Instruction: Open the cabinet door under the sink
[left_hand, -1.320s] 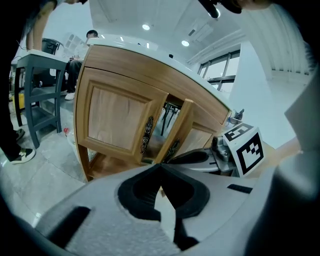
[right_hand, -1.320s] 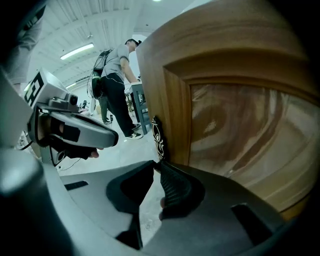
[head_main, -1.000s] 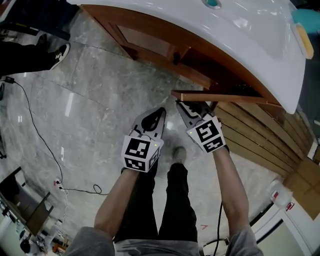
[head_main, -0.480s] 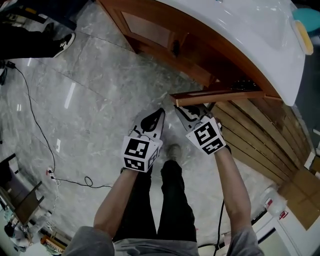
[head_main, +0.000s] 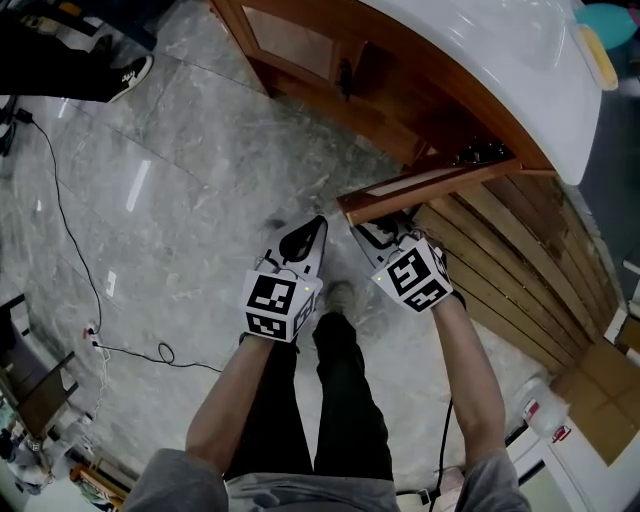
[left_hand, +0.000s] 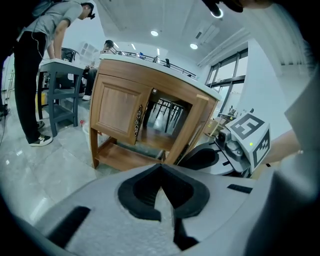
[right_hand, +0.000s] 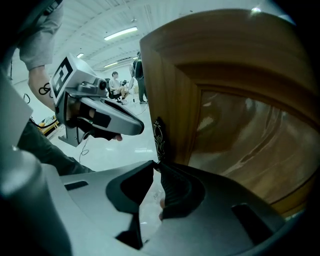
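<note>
The wooden cabinet stands under the white sink (head_main: 500, 60). Its right door (head_main: 430, 183) hangs swung out, seen edge-on from above. My right gripper (head_main: 372, 230) sits at that door's free edge. In the right gripper view its jaws (right_hand: 156, 167) are shut on the lower end of the dark ornate door handle (right_hand: 159, 134). The left door (head_main: 290, 42) stays closed, its handle (head_main: 345, 75) untouched. My left gripper (head_main: 308, 238) hovers over the floor beside the right one, shut with nothing in it (left_hand: 160, 169). The open cabinet shows dark pipes (left_hand: 165, 112) inside.
A wooden slat panel (head_main: 520, 270) runs to the right of the cabinet, with a cardboard box (head_main: 600, 385) beyond. A black cable (head_main: 60, 230) trails across the marble floor. A bystander's shoe (head_main: 130, 75) is at upper left; a person (left_hand: 35, 60) stands by a table (left_hand: 55, 80).
The right door has swung further out from the cabinet, with my right gripper staying at its handle edge. The left gripper has hardly moved.
</note>
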